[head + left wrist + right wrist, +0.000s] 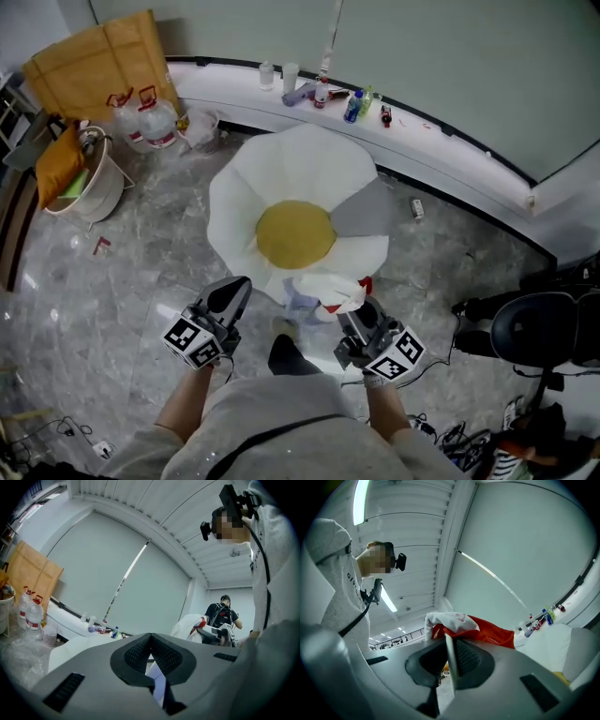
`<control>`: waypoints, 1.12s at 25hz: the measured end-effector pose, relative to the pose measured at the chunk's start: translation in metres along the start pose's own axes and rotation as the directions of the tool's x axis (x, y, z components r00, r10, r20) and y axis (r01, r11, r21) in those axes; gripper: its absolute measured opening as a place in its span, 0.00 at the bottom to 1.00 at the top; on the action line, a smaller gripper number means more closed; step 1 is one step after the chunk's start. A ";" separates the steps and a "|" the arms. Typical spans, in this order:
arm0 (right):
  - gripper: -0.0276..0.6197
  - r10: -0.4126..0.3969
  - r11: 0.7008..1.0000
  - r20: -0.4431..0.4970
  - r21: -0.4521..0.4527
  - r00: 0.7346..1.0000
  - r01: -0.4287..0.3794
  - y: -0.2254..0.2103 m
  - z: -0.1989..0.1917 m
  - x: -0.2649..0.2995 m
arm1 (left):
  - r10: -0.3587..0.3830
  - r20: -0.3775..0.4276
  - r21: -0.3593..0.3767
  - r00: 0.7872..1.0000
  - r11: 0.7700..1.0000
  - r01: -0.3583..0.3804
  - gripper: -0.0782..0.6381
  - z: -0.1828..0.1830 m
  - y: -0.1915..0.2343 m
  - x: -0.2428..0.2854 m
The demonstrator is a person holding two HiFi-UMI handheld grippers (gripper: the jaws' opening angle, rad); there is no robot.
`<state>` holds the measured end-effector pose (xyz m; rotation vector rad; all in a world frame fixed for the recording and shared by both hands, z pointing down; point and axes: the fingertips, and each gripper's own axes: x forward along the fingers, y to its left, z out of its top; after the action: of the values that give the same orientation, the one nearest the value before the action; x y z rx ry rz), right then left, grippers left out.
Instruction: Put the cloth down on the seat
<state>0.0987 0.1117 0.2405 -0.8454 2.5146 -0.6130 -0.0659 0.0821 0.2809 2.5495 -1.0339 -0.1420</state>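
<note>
Bunched at the near edge of the flower-shaped cushion seat with white petals (281, 173), just in front of its round yellow centre (295, 234): the soft white-and-red fabric cloth (330, 292), not yet laid down. Pinched by the right gripper (359, 317), with jaws nearly together on a thin fold of it and the rest piled loose above the tips. On the other side of the cloth, also at the near edge of the seat: the left gripper (239, 286), jaws together at the tips. A pale strip behind its pads, but no telling whether cloth or seat, so no sure hold there.

Probably light and limp, judging by the folds: no stiffness, hardly any weight, likely to sag and crumple wherever unsupported. Not fragile, and not likely to slip from the ribbed pads. Best taken at an edge or a corner, with one fold between the pads. With two holds well apart along one edge, easier to spread flat over the seat. With one hold only, likely to land as a heap.
</note>
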 end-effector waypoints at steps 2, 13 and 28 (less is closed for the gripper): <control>0.10 0.002 1.000 -0.008 -0.002 1.000 -0.002 -0.021 0.006 0.013 | 0.015 0.004 -0.001 1.000 1.000 -0.015 0.13 0.003 0.012 0.016; 0.10 -0.051 0.999 -0.026 -0.016 0.998 0.051 -0.124 0.025 0.085 | 0.072 -0.020 -0.042 0.997 0.996 -0.072 0.13 0.009 0.076 0.077; 0.10 -0.116 0.992 0.018 -0.050 0.993 0.117 -0.202 0.035 0.155 | -0.034 -0.090 -0.065 0.995 0.997 0.028 0.13 0.012 0.172 0.150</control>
<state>0.0953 -0.1421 0.2800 -1.0177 2.4902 -0.5786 -0.0723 -0.1374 0.3439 2.4908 -0.9408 -0.0658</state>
